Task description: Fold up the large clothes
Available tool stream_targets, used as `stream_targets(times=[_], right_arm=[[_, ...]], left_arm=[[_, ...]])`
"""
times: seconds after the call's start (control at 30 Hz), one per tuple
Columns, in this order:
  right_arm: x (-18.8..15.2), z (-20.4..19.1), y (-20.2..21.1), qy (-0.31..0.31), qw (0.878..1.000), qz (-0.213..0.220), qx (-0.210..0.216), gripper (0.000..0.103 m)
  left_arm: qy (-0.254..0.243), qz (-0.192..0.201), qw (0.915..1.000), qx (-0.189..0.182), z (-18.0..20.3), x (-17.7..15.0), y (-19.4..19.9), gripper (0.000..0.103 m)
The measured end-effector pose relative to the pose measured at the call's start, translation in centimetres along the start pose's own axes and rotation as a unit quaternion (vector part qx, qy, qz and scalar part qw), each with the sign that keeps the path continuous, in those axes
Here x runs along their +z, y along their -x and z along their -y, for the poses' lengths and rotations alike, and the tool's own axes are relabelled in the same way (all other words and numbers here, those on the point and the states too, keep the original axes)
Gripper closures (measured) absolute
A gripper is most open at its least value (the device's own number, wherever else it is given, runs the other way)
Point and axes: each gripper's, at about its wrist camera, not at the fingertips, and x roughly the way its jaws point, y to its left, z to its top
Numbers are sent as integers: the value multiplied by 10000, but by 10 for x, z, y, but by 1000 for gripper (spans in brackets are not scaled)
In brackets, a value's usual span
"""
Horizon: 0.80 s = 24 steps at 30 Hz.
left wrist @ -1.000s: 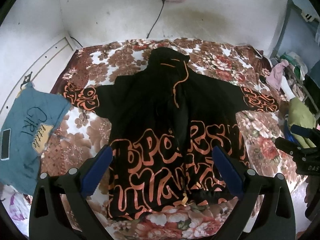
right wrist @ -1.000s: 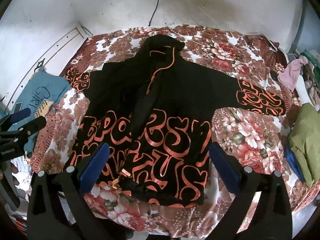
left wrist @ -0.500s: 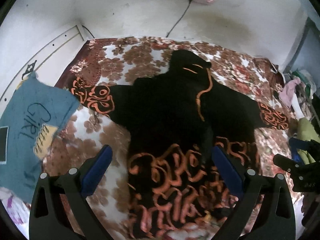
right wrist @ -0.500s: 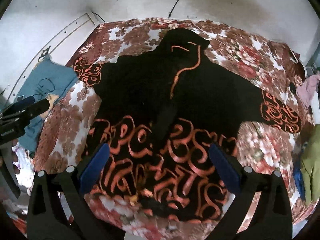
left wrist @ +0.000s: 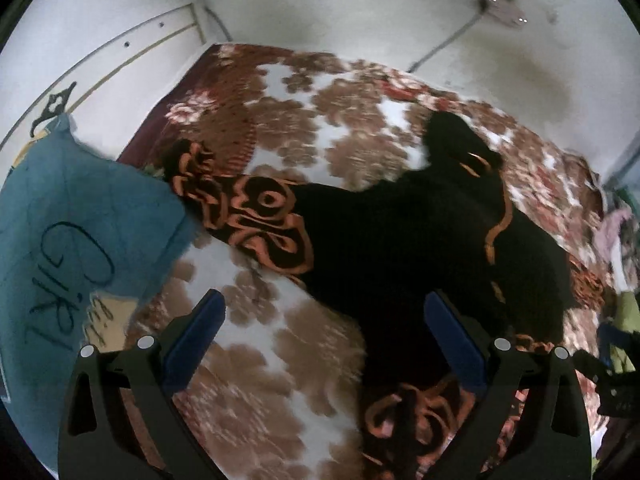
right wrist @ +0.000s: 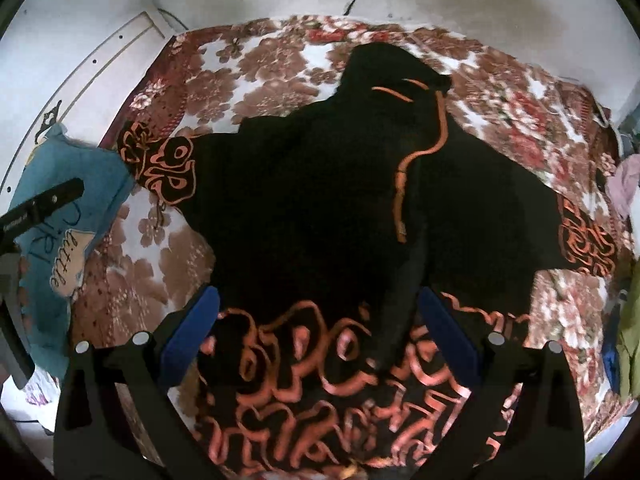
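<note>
A black hoodie with orange lettering (right wrist: 320,208) lies spread flat, sleeves out, on a floral blanket (right wrist: 256,68). In the left wrist view the hoodie (left wrist: 400,240) fills the right half, its left sleeve (left wrist: 248,216) reaching toward the blue cloth. My left gripper (left wrist: 324,328) is open and empty, above the blanket beside the hoodie's left side. My right gripper (right wrist: 320,324) is open and empty, above the lettered chest. The left gripper's finger (right wrist: 40,208) shows at the far left of the right wrist view.
A blue cloth printed "little GIRL" (left wrist: 60,240) hangs over the bed's left edge. White walls stand behind, with a socket and cable (left wrist: 496,4). Pink and green clothes (right wrist: 628,184) are piled at the right side.
Both grippers have moved forward and closer over the bed. The left one has swung leftward, toward the hoodie's left sleeve. The hoodie has not moved.
</note>
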Motion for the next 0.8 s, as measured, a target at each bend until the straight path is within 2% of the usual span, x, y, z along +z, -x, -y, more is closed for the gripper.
stream_targets(times=[0.17,0.23,0.47,0.67,0.8], right_arm=[[24,-29,-50,50,9998,-184,73,5],[32,-42,-72,145,9996,-242,71,5],[44,-77,-155,598,9970,-488,-40,5],[38,-95,-220,961,9940,-518,-8,5],[30,-103,-241,1186,9920,-424,-81,5]], left_arm=[[283,-41,9996,46,-57,32,-48,5],[586,-89,9982,42,-86,43,-71,5],[1132,-73,9935,67,-164,61,-141,5],[1214,122,9925,56,-198,81,-180,5],[1602,239,9861,-369,-217,91,-204,7]])
